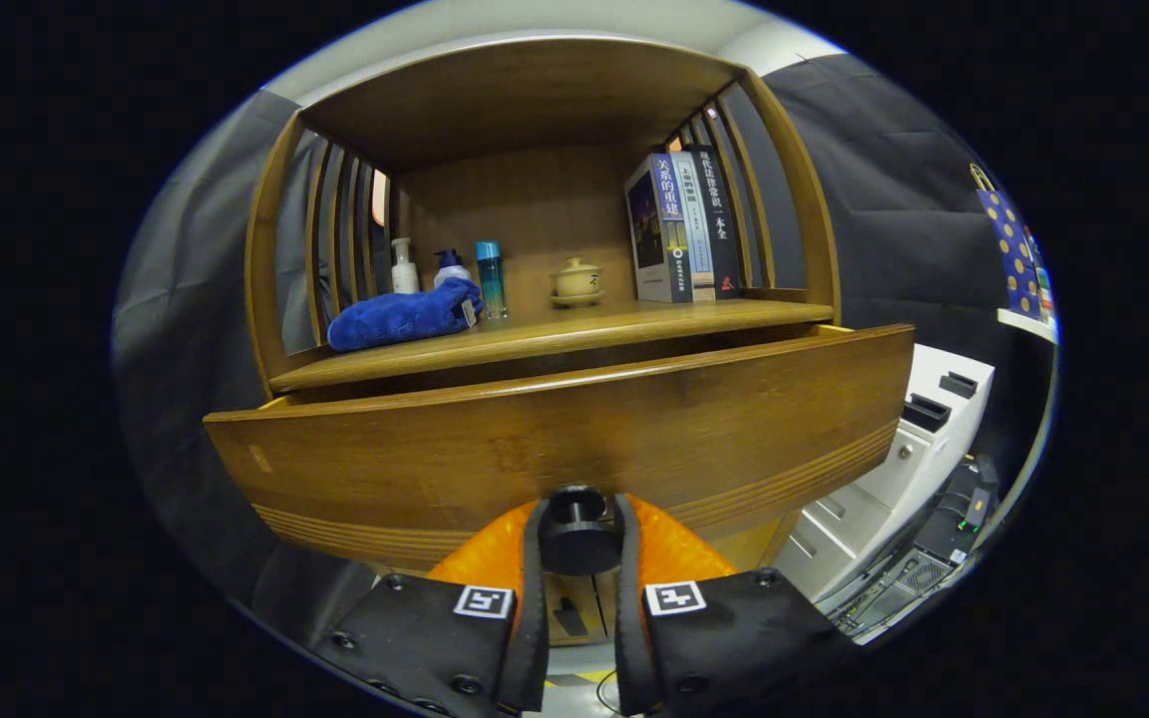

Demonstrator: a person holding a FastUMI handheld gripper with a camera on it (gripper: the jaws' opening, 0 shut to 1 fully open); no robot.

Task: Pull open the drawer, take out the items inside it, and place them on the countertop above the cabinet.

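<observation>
While our hand-held gripper has its fingers closed on the dark round knob of the drawer, the drawer front stands a little proud of the cabinet, so we judge the pull as only begun. We cannot see inside the drawer, so its contents are unknown. Above it, the worktop already carries a blue towel, bottles, a lidded cup and books. Emptying remains.
</observation>
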